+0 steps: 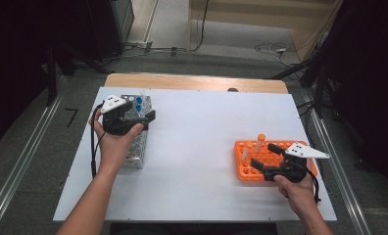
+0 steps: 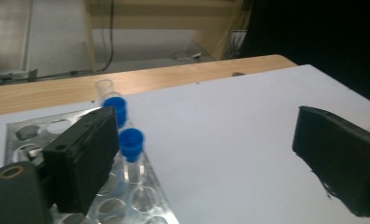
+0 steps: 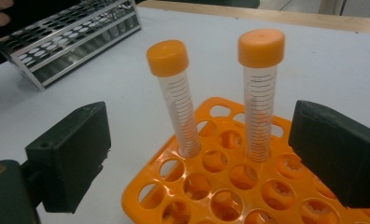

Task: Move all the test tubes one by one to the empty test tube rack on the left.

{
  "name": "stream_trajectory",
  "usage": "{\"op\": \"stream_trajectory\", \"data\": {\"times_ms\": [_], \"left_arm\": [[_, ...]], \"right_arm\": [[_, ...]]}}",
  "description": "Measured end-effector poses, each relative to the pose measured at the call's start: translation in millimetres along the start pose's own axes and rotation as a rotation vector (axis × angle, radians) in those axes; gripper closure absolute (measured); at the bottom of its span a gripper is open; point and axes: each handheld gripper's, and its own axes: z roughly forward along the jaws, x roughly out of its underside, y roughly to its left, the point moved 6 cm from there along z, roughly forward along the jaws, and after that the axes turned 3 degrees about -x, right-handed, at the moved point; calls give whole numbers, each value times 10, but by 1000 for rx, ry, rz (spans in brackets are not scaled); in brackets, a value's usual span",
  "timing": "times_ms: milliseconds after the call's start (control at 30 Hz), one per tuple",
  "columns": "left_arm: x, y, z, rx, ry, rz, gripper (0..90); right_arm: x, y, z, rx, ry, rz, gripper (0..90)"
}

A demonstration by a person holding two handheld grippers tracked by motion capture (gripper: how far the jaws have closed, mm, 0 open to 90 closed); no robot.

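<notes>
Right gripper (image 3: 199,158) jaws wide apart, nothing gripped. Two clear graduated tubes with orange caps (image 3: 178,98) stand upright in the orange plastic rack (image 3: 141,196). Metal wire rack (image 3: 71,39) behind, well apart.

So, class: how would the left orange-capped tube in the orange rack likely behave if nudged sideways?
The left orange-capped tube already leans in its hole, so it would probably rock. The orange rack grips just its base, so it may tip. It looks empty, likely light.

Metal tube rack (image 1: 135,147) stands at frame left on the table (image 1: 197,147); plastic rack (image 1: 246,169) at lower right, holding two capped tubes (image 3: 260,93).
</notes>
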Motion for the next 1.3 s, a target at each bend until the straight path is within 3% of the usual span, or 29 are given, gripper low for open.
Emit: {"op": "stream_trajectory", "data": {"times_ms": [267, 633, 833, 967, 1200, 1300], "left_arm": [[84, -261, -232, 71, -33, 3, 0], [215, -609, -501, 141, -63, 40, 0], [327, -740, -540, 162, -45, 67, 0], [377, -784, -562, 171, -43, 60, 0], [465, -837, -552, 183, -29, 58, 0], [474, -860, -546, 190, -29, 55, 0]], "right_arm": [[-16, -150, 31, 98, 3, 66, 255], [28, -254, 203, 124, 65, 106, 474], [73, -256, 314, 146, 116, 90, 591], [96, -269, 329, 185, 141, 87, 668], [99, -285, 306, 234, 128, 77, 727], [51, -267, 255, 238, 85, 64, 728]]}}
